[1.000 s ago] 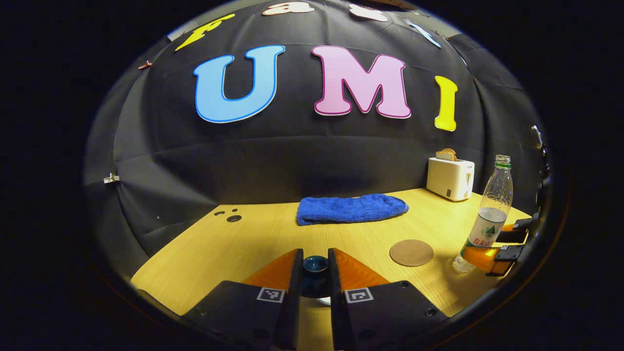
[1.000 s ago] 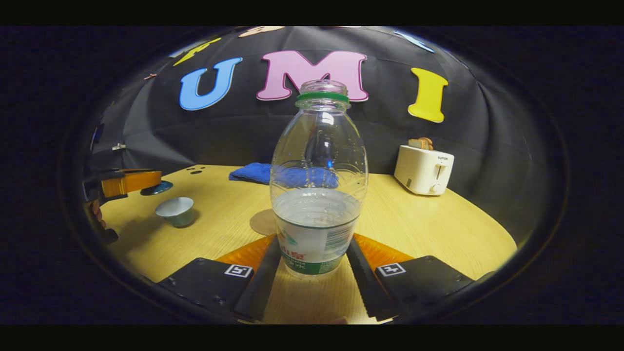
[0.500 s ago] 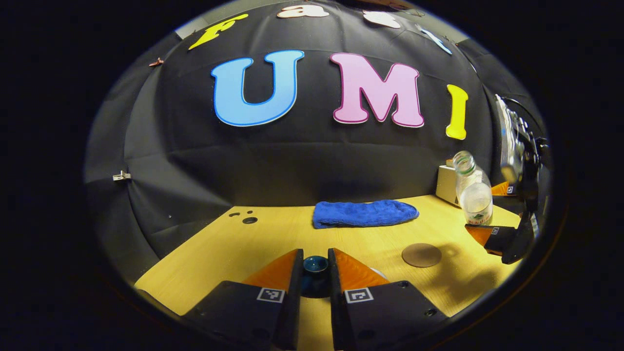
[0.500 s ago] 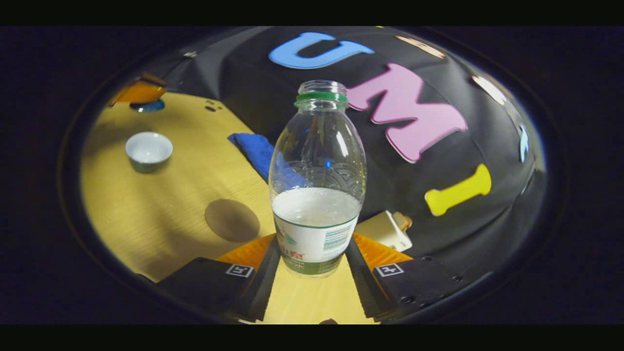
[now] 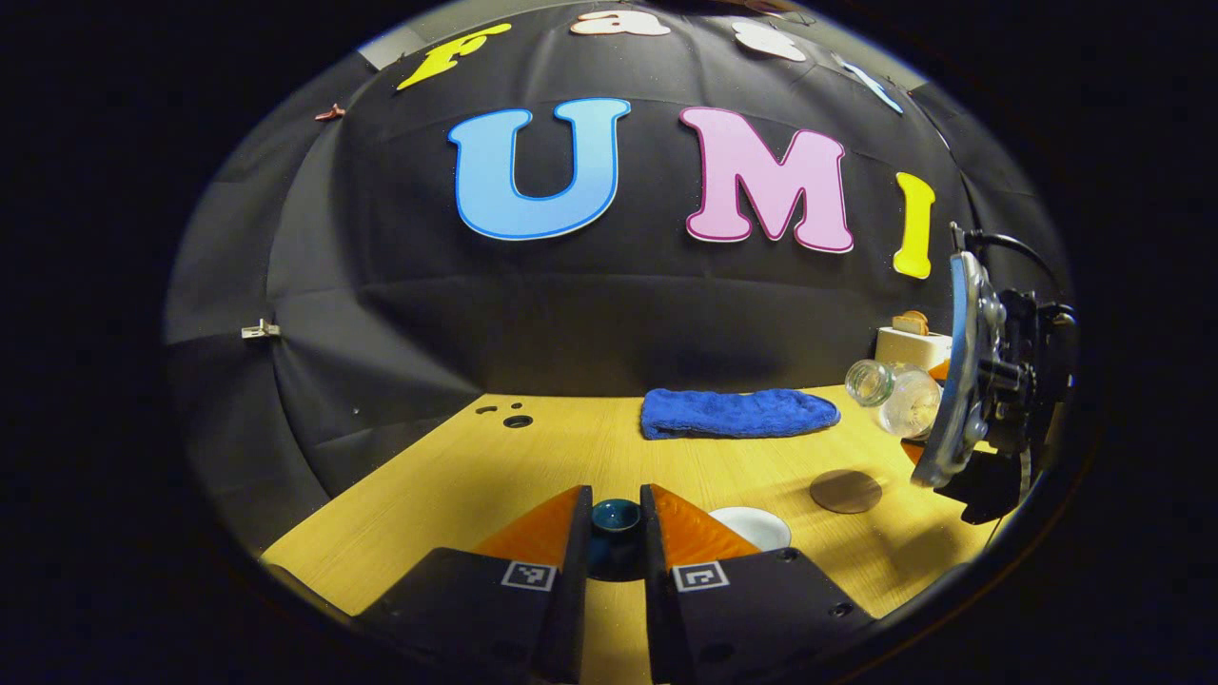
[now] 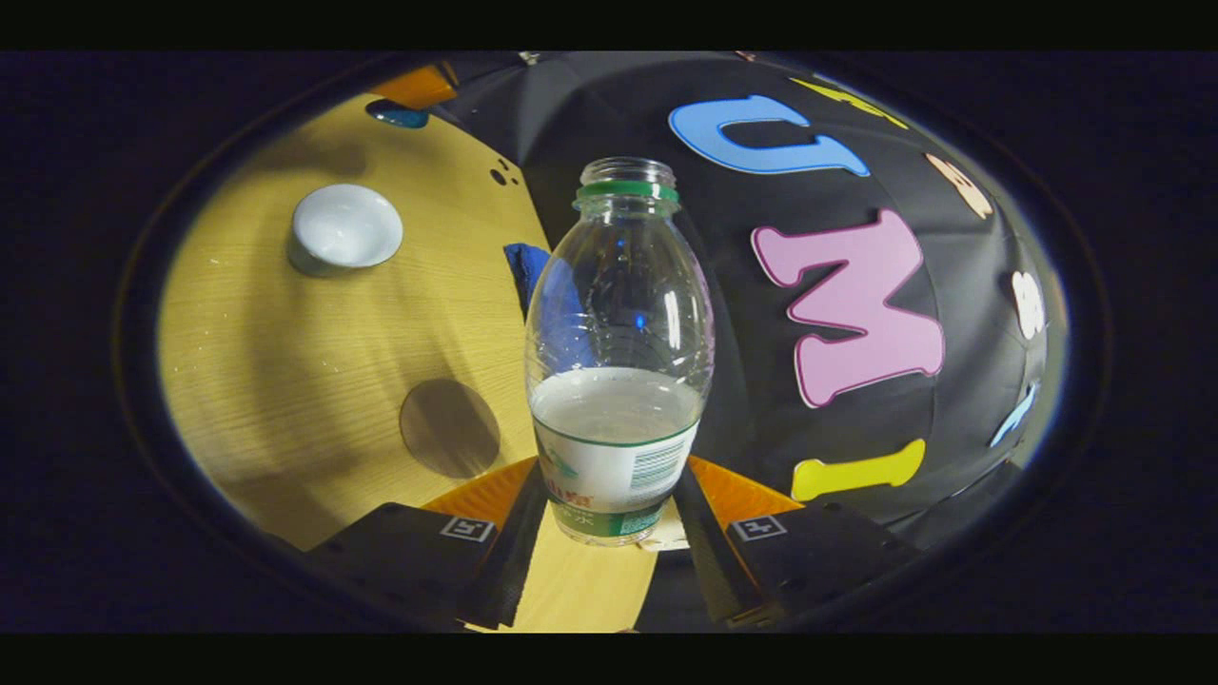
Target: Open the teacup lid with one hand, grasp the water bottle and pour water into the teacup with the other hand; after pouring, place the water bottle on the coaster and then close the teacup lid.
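Left gripper [image 5: 615, 533] is closed on the teacup lid [image 5: 616, 518], a dark blue lid pinched by its knob between both fingers, held up off the table [image 5: 571, 457]. In the left gripper view the open teacup [image 5: 751, 526] sits on the table just right of the left gripper's right finger, white inside, partly hidden behind that finger. Round brown coaster [image 5: 845, 491] lies flat further right, apart from the cup, nothing on it.

Right gripper [image 6: 609, 518] is clamped on the water bottle [image 6: 618, 352], both fingers pressing its labelled lower part. Bottle is uncapped, green ring at the neck, roughly half full of water. In the left gripper view the same bottle [image 5: 893, 395] is in the air at far right, tipped strongly toward horizontal with its mouth pointing left toward the cup side, well above the coaster. No water stream is visible.

In the right gripper view the teacup [image 6: 344, 228] is upper left on the table, the coaster [image 6: 449, 428] nearer, just left of the bottle base, and the lid [image 6: 400, 116] shows at the top edge under the left gripper.

Blue towel [image 5: 737, 414] lies along the back of the table; white toaster [image 5: 912, 344] with toast stands at back right, behind the bottle.
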Demonstrator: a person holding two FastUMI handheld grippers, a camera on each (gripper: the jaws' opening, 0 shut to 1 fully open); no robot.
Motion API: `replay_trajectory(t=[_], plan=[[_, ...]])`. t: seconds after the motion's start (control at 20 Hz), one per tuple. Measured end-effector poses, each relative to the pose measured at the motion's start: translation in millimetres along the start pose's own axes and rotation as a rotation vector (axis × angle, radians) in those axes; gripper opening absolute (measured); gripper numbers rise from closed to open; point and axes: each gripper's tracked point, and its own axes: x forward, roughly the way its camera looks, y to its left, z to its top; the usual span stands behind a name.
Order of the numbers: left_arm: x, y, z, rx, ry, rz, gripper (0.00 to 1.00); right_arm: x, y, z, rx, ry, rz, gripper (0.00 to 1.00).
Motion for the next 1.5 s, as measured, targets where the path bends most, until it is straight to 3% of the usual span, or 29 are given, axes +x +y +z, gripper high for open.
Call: replay_trajectory(t=[0.05,0.3,0.35,0.55,0.95,1.0,1.05,1.1,1.2,1.5], plan=[[-0.6,0.7,-0.5,-0.001,0.000,0.002,0.30,-1.5,-2.6,-0.4,-0.034,-0.003,-0.004,0.75],[-2.1,4.9,-3.0,-0.013,-0.003,0.013,0.27,-1.8,-14.1,3.4,-0.144,-0.008,-0.011,0.72],[-2.8,6.3,-3.6,-0.015,-0.001,0.016,0.30,-2.0,-15.7,4.3,-0.163,-0.013,-0.016,0.75],[-3.1,12.0,-5.9,-0.027,-0.003,0.027,0.27,0.2,-26.1,9.6,-0.273,-0.031,-0.031,0.75],[-1.7,19.7,-12.5,-0.034,0.006,0.028,0.30,3.8,-30.9,14.6,-0.382,-0.047,-0.039,0.72],[-1.2,19.7,-13.7,-0.035,0.009,0.028,0.27,4.3,-31.7,15.2,-0.395,-0.049,-0.042,0.72],[-1.2,20.3,-14.0,-0.035,0.009,0.027,0.30,4.0,-32.1,16.0,-0.404,-0.052,-0.044,0.75],[-0.9,20.0,-14.6,-0.034,0.009,0.027,0.30,4.4,-32.4,15.3,-0.414,-0.053,-0.045,0.72],[-1.0,21.1,-16.5,-0.031,0.012,0.027,0.27,3.9,-33.6,15.9,-0.437,-0.054,-0.047,0.75],[1.5,21.4,-18.3,-0.024,0.017,0.026,0.30,7.0,-36.7,17.9,-0.483,-0.063,-0.053,0.75]])
